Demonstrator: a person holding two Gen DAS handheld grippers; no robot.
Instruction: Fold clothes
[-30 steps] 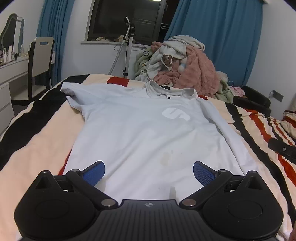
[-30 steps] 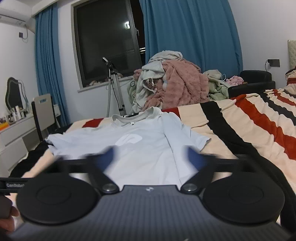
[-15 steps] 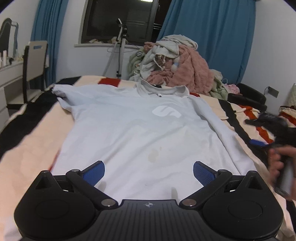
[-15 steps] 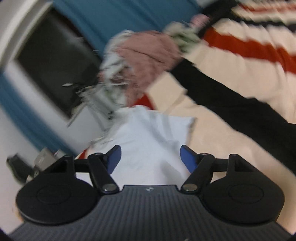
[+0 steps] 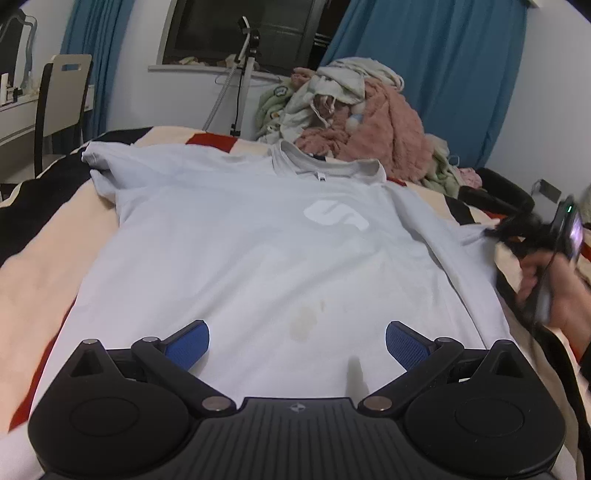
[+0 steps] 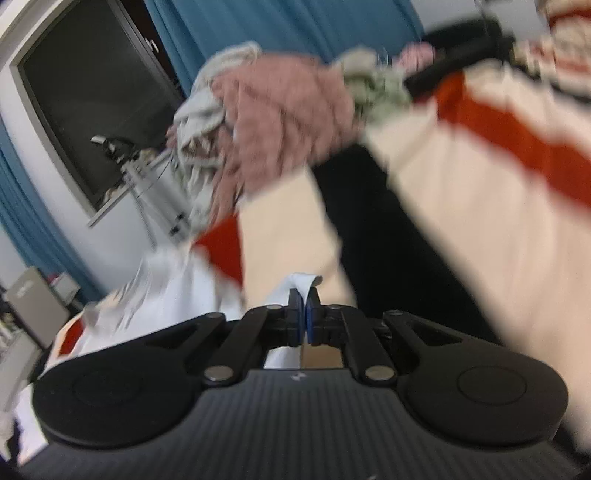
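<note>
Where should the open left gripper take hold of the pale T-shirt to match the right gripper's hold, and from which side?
Probably the left sleeve's outer edge, approached from the bed's left side. The T-shirt lies flat, front up, sleeve spread over the striped blanket, so its hem is free to pinch. The right gripper already pinches the opposite sleeve; the left gripper hovers open above the hem.

One pale blue T-shirt (image 5: 258, 251) lies on one striped bed cover (image 5: 44, 266), with one heap of unfolded clothes (image 5: 354, 118) at 12 o'clock beyond the collar. Two grippers are counted: the left gripper (image 5: 297, 341) and the right gripper (image 6: 304, 319). Also counted: one chair (image 5: 62, 96) at 10 o'clock, one tripod stand (image 5: 240, 81) at 11 o'clock and one window (image 5: 236, 33).
</note>
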